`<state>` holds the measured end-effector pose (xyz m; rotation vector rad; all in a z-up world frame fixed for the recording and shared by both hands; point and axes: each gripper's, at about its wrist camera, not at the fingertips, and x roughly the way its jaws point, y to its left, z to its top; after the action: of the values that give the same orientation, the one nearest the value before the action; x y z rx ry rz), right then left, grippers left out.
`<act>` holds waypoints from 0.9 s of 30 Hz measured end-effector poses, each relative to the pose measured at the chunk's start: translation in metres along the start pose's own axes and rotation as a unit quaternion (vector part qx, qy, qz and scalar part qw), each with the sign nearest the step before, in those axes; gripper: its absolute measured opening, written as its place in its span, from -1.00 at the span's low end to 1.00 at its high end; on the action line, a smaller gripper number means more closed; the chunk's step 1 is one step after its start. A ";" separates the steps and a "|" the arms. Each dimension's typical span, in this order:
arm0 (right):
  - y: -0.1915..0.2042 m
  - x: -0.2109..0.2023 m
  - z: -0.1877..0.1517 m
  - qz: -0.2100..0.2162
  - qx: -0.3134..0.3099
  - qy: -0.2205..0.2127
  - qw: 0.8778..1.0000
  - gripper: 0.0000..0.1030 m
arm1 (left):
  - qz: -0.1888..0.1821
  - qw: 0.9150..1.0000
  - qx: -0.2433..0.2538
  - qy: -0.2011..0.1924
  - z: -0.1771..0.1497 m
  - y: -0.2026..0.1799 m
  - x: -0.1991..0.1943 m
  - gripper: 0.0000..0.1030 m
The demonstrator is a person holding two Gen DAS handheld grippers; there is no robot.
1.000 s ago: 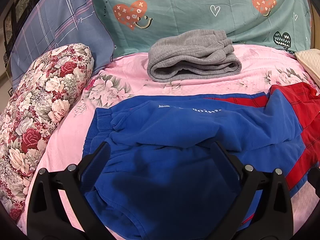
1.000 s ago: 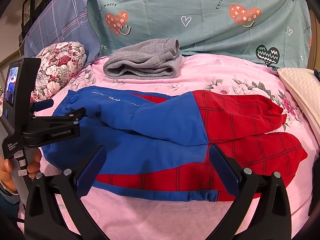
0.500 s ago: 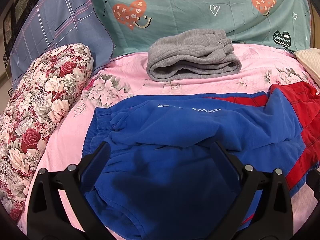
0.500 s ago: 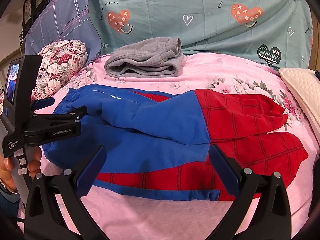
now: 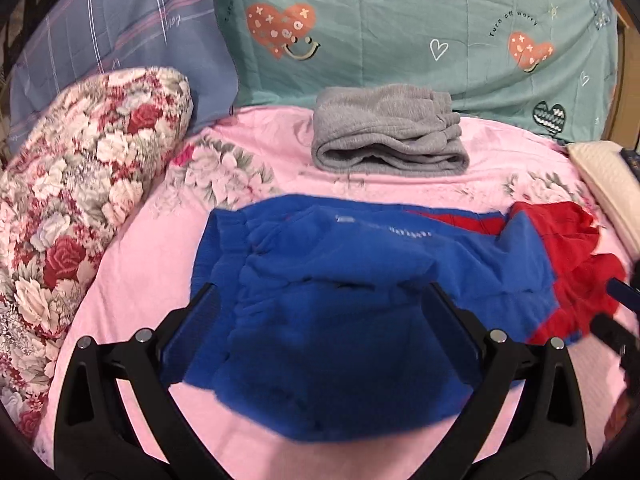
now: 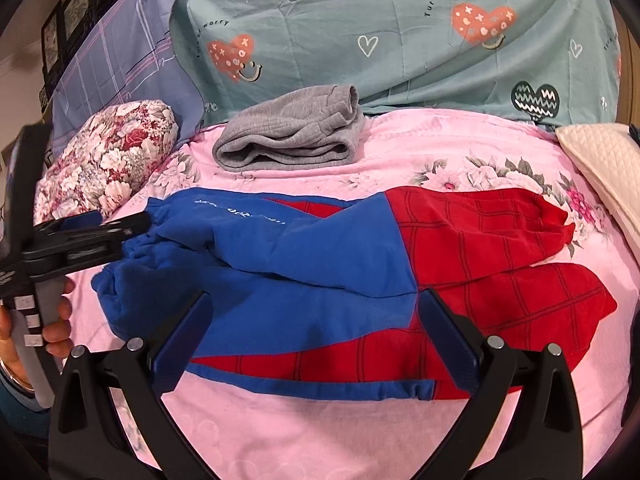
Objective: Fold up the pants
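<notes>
Blue pants with red, grid-lined legs (image 6: 320, 264) lie flat across the pink bedsheet (image 6: 320, 432), waistband to the left and leg ends to the right. My left gripper (image 5: 320, 312) is open above the blue waist part (image 5: 340, 340), with nothing between its fingers. In the right wrist view that gripper (image 6: 80, 240) is by the waistband, held by a hand (image 6: 56, 320). The right gripper (image 6: 316, 320) is open over the near edge of the pants where blue meets red. It shows blurred at the right edge (image 5: 616, 320) of the left wrist view.
A folded grey pair of pants (image 6: 288, 136) lies at the back of the bed. Behind it hangs a teal quilt with hearts (image 5: 400, 40). A floral pillow (image 5: 80, 184) lies along the left side, and a cream quilted pillow (image 6: 600, 160) is at the right.
My left gripper has drawn back and up from the waist, so the near blue edge and the pink sheet below it now show. The right gripper has barely moved. Both stay open.
</notes>
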<state>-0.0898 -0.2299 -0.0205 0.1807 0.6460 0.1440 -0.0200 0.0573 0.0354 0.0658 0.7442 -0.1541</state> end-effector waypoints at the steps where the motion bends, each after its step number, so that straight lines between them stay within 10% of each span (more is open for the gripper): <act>1: -0.002 -0.004 0.002 0.010 0.009 0.002 1.000 0.97 | -0.022 1.000 -0.016 0.014 -0.004 0.014 -0.005 0.96; 4: -0.011 -0.016 0.003 0.034 0.024 0.012 0.999 0.97 | -0.109 0.986 -0.101 0.080 -0.020 0.060 0.002 0.96; 8: -0.031 -0.030 -0.005 0.011 0.025 0.031 0.999 0.97 | -0.188 0.937 -0.242 0.169 -0.057 0.107 0.035 0.96; 13: -0.070 -0.048 -0.020 -0.017 0.057 0.047 0.997 0.97 | -0.199 0.922 -0.266 0.200 -0.080 0.110 0.058 0.96; 19: -0.141 -0.072 -0.038 -0.048 0.160 0.045 0.985 0.97 | -0.199 0.925 -0.266 0.183 -0.070 0.099 0.068 0.85; 21: -0.168 -0.080 -0.045 -0.062 0.205 0.038 0.976 0.97 | -0.199 0.933 -0.239 0.179 -0.066 0.089 0.071 -0.69; 27: -0.213 -0.089 -0.061 -0.065 0.271 0.034 0.960 0.97 | -0.198 0.945 -0.213 0.150 -0.058 0.078 0.064 -0.89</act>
<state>-0.1807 -0.4470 -0.0610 0.6630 0.7529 -0.1589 -0.0002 0.1334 -0.0500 -0.4865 1.0770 -0.3683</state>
